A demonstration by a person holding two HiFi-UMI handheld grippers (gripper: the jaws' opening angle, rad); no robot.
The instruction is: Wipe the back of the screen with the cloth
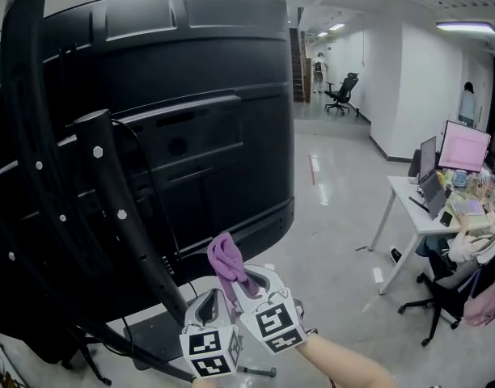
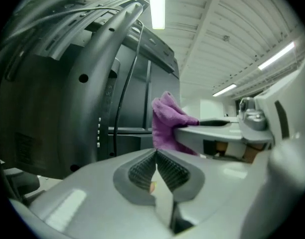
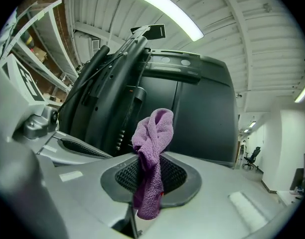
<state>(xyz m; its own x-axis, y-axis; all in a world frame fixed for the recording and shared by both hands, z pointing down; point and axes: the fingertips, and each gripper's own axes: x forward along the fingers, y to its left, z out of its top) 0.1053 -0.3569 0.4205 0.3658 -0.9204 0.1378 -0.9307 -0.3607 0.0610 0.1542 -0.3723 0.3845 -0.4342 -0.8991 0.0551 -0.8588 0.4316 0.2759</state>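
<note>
Clamping a purple cloth [image 3: 152, 151] in its fingers [image 3: 176, 176], the right gripper [image 3: 150, 183] sits near the back of the screen [image 1: 191, 95]. The left gripper [image 2: 156, 171] has its fingers [image 2: 175, 174] pressed together, empty

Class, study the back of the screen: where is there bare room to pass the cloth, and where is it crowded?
Free: the right part of the screen, between its recessed middle panel and right edge, and the top band above the ridge. Crowded: the left, where the stand's bars and a cable cross it. The right gripper holds the cloth.
</note>
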